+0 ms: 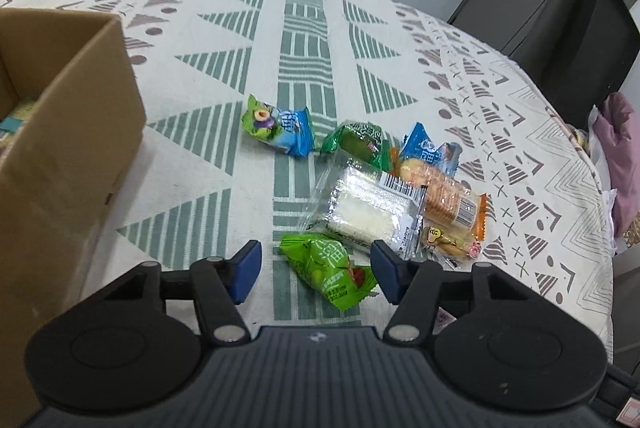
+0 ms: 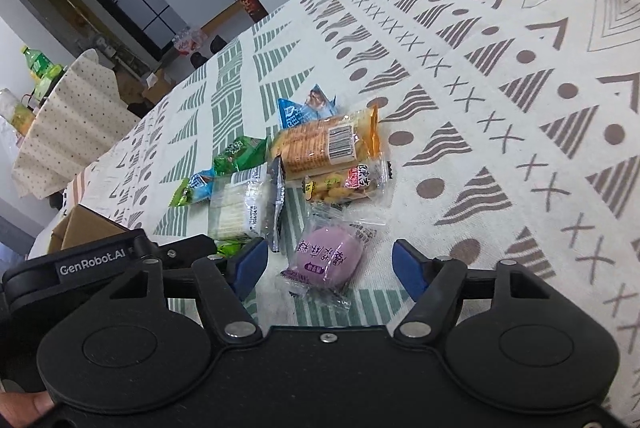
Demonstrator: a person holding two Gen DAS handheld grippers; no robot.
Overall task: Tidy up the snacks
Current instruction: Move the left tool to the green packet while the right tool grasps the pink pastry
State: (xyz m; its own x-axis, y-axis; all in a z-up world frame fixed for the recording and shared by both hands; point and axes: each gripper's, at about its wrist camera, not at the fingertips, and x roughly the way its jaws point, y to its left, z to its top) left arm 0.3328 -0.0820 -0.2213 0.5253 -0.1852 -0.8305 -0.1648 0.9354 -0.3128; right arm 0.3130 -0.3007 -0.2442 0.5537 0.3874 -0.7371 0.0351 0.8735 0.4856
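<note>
Blue-padded, both grippers hover low with jaws spread: the left gripper (image 1: 316,270) straddles a green snack packet (image 1: 330,274), the right gripper (image 2: 330,264) a purple snack (image 2: 329,260). Beyond lie 5 more packets; the cardboard box (image 1: 68,131) stands left.

Purple snack packet (image 2: 326,262) on the patterned tablecloth (image 2: 500,75), between the right gripper's (image 2: 330,268) wide-spread fingers (image 2: 408,268).

Both wrist cams low, close over the surface (image 1: 224,39), looking forward along their fingers; both share the clear-wrapped white snack (image 1: 368,207) (image 2: 240,203).
</note>
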